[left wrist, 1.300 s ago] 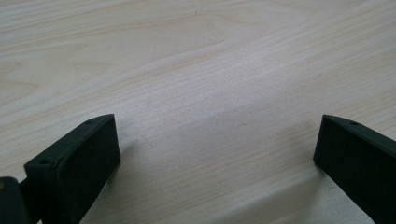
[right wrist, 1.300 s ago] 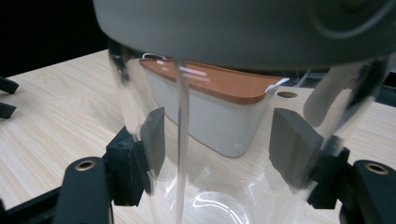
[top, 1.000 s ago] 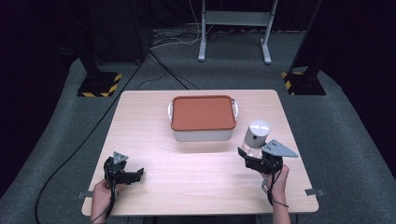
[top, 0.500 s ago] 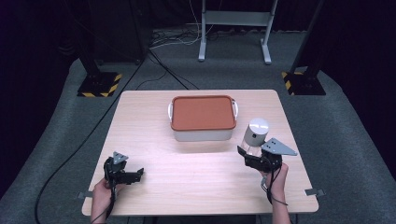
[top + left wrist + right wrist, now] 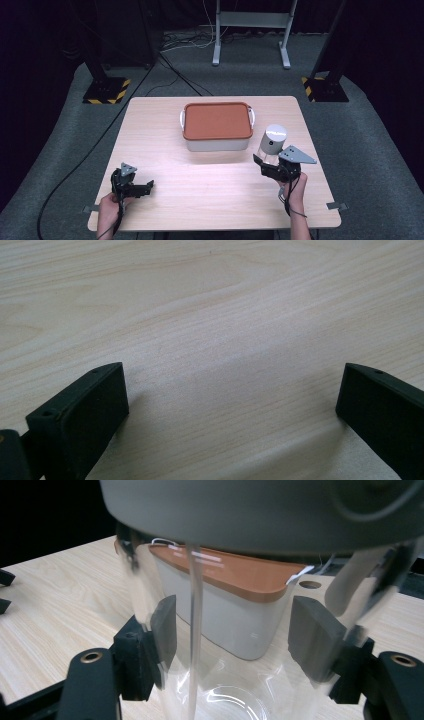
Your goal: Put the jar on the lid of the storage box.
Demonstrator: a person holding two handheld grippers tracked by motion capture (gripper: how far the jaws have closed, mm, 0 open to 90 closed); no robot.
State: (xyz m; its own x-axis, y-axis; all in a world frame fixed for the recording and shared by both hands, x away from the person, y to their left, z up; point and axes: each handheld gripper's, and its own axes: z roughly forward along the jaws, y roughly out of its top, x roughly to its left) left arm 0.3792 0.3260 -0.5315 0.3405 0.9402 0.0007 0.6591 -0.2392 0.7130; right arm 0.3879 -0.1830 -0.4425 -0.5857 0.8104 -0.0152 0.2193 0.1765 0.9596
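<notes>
Jaws first: right gripper [image 5: 264, 163] is clamped on the clear jar [image 5: 271, 146], pads pressed against the glass on both sides; left gripper [image 5: 148, 186] has its jaws wide apart with only bare wood between them.

Rest, big to small:
- Wooden table [image 5: 165, 125], light grain, standing on grey carpet.
- Grey storage box [image 5: 217, 144] with an orange-brown lid [image 5: 217, 120], near the table's middle toward the far edge. White handles at both short ends. Lid is on.
- Clear jar stands upright just beside the box's right front corner, near the table's right edge. Grey cap [image 5: 275, 133] on top. Can't tell whether jar and box touch; in the high view there looks to be a narrow gap. Right gripper view: transparent wall [image 5: 220, 680] sits between the two pads [image 5: 165, 625], box visible through the glass behind it.
- Right gripper comes at the jar from the near side, low on its body; grey three-cornered plate [image 5: 297, 155] on top.
- Left gripper sits at the near left of the table, well apart from box and jar, jaws pointing right, close over the wood [image 5: 215, 315].
</notes>
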